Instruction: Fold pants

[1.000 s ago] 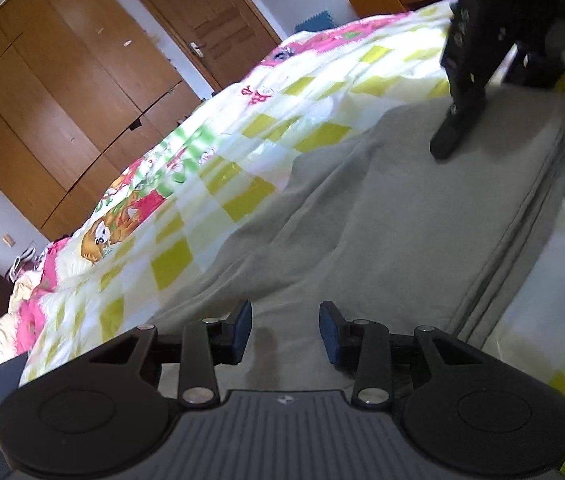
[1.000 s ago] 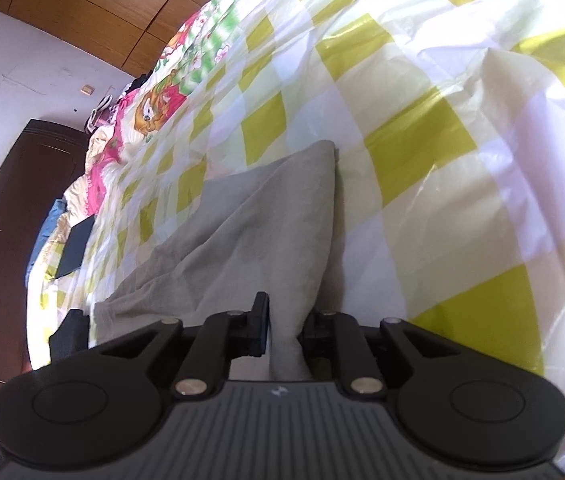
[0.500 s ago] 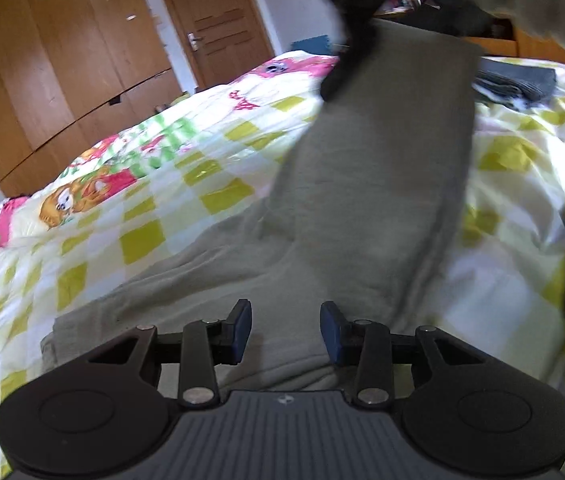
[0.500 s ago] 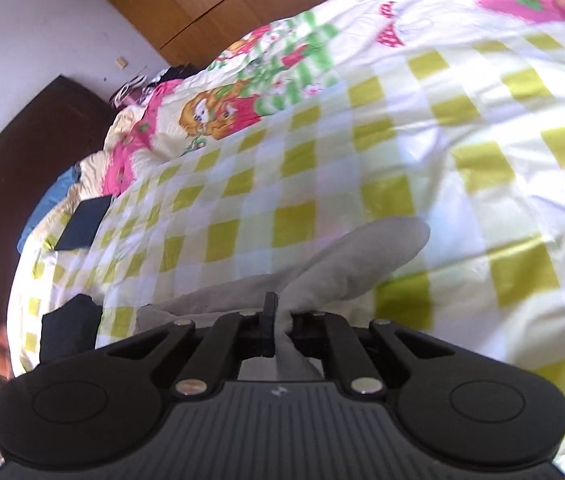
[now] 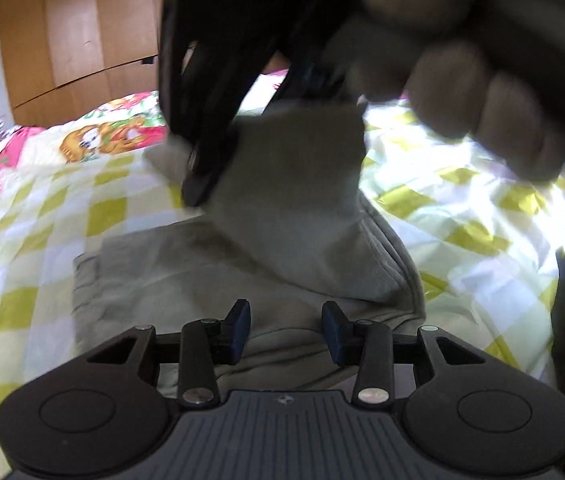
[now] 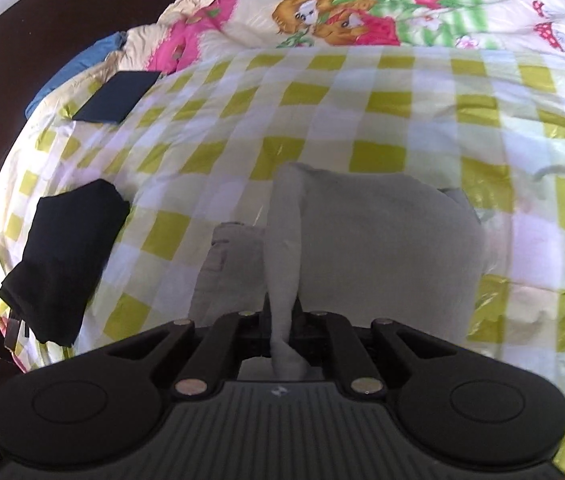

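Right gripper [image 6: 282,326]: jaws pressed together on a bunched edge of the grey pants [image 6: 386,248]. The fabric runs up through the jaws in a narrow vertical fold and widens above them into a lifted panel. In the left wrist view the same gripper [image 5: 306,80] appears blurred at the top of the frame, gripped by the person's right hand [image 5: 482,88], with the raised part of the pants [image 5: 290,208] hanging below it.

Left gripper [image 5: 285,330]: jaws spread wide, blue pads apart, nothing between them. It sits low over the lower part of the pants; contact with the cloth cannot be determined.

Pants location: on the bed [image 6: 362,100], over a yellow-and-white checked cover. One part lies flat on the cover, the other is lifted and curves over it.

Also on the bed: a black folded garment [image 6: 62,260] to the left of the pants, well apart, and a dark flat rectangle [image 6: 116,96] further back.
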Demonstrator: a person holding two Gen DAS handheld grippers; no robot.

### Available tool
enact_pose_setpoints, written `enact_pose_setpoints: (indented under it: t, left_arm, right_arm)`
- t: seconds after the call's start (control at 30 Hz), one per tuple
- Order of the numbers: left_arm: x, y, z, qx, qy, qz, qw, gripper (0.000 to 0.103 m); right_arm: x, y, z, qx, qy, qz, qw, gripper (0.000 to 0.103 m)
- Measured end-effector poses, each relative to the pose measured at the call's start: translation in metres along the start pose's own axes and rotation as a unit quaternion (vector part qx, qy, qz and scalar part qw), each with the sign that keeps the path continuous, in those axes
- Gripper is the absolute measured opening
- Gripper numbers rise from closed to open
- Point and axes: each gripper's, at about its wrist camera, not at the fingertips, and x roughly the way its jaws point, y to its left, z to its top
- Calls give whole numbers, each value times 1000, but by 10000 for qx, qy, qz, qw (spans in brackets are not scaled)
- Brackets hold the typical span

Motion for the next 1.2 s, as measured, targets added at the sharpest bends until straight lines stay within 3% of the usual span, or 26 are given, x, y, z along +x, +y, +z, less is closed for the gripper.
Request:
enact_pose_setpoints:
  t: [0.13, 0.27, 0.37, 0.5, 0.63, 0.73, 0.9, 0.97, 1.03, 1.1, 1.2]
  left_arm:
    - [-1, 9, -6, -167, 59, 23, 9998, 53]
    - [-1, 20, -8, -386, 56, 14, 9992, 53]
    - [-3, 31, -10, -604, 93, -20, 9981, 54]
    - [-12, 41, -16, -799, 152, -91, 9966, 56]
    - [-27, 50, -25, -1132, 259, -140, 9931, 58]
    - [-42, 60, -31, -1508, 298, -142, 9880, 62]
    - [-59, 74, -38, -2275, 363, -183, 9729, 63]
    - [-60, 78, -37, -2477, 338, -159, 9681, 63]
    - [-60, 78, -35, -2610, 313, -170, 9647, 63]
    - [-54, 78, -33, -2773, 351, -293, 9597, 63]
    - [-41, 76, -30, -2918, 499, -305, 9547, 62]
  right_arm:
    - [10, 24, -5, -339, 364, 13, 9988, 15]
    - [-11, 28, -4, -307, 343, 318, 9984, 18]
    - [-28, 22, -2, -358, 223, 176, 9990, 29]
    - [-32, 5, 1, -417, 209, -217, 9987, 32]
    - [-15, 4, 15, -340, 214, -81, 9992, 32]
    - [3, 19, 27, -722, 254, -39, 9971, 31]
    - [29, 43, 45, -2195, 551, -463, 9730, 31]
    - [26, 44, 54, -2521, 445, -327, 9661, 32]
    - [23, 45, 62, -2848, 409, -47, 9577, 40]
    - [28, 44, 68, -3205, 651, 294, 9446, 48]
    - [45, 41, 71, -3602, 1015, 457, 9262, 48]
